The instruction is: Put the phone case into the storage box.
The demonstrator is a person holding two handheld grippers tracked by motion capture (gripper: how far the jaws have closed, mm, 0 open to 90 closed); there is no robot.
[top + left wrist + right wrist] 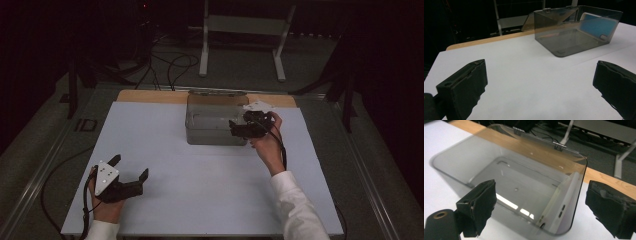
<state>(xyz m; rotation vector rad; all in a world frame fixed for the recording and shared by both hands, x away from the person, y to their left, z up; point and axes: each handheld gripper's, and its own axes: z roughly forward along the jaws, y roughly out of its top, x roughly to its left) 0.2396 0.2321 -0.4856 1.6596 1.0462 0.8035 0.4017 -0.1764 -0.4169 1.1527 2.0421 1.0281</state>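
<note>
High view had the smoky clear box [212,122] sitting at the far-middle of the white tabletop [200,200], its hinged lid swung open toward the far edge, over the wooden strip there. Right hand-held gripper [235,127] was up at the box's right end, jaws over the rim, pointing left into it; person's hand [267,145] & white sleeve [295,205] came in from near-right. Right gripper view: jaws stood wide apart w/ nothing between the pads, looking straight down into the open box. Inside, a phone [564,205] leaned on edge against the box's end wall, side buttons facing the camera. No pad was touching it.

Left hand-held gripper [131,167] sat well apart from all that, near-left on the tabletop, grey plate on top. Its jaws were spread wide too, empty, w/ bare white surface between them in the left gripper view. From there the box [576,30] showed far & right, and the phone [599,26] read as a blue-backed slab tilted against the box's far wall.
</note>
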